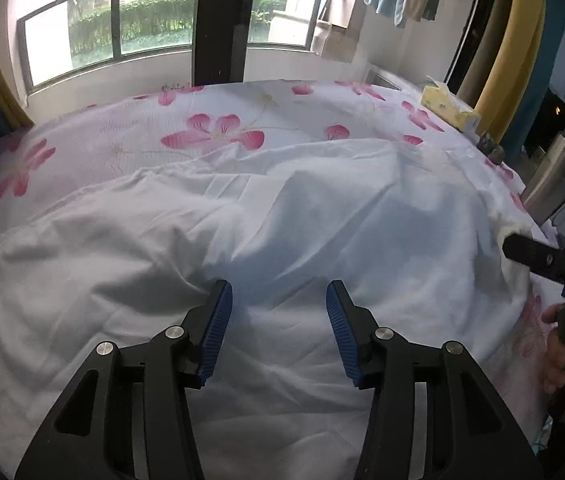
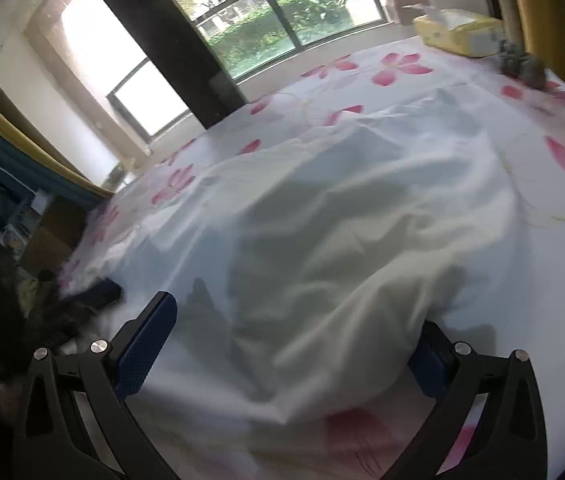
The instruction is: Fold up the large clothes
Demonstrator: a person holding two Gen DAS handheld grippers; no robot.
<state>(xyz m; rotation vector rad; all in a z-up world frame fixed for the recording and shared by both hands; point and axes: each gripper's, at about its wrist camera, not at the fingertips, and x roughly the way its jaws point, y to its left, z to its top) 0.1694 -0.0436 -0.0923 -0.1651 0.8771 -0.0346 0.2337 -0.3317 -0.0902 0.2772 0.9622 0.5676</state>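
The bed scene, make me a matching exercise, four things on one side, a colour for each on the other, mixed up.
Things:
1. garment
2. tissue box
3. flask
4. gripper pads

Colours:
A. blue
B. yellow
C. white
D. silver

Pairs: 1-C, 2-B, 3-D, 4-A

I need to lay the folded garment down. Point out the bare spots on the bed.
Free: flowered sheet between the white garment and the window. Crowded: the right edge, with yellow tissue box and steel tumbler.
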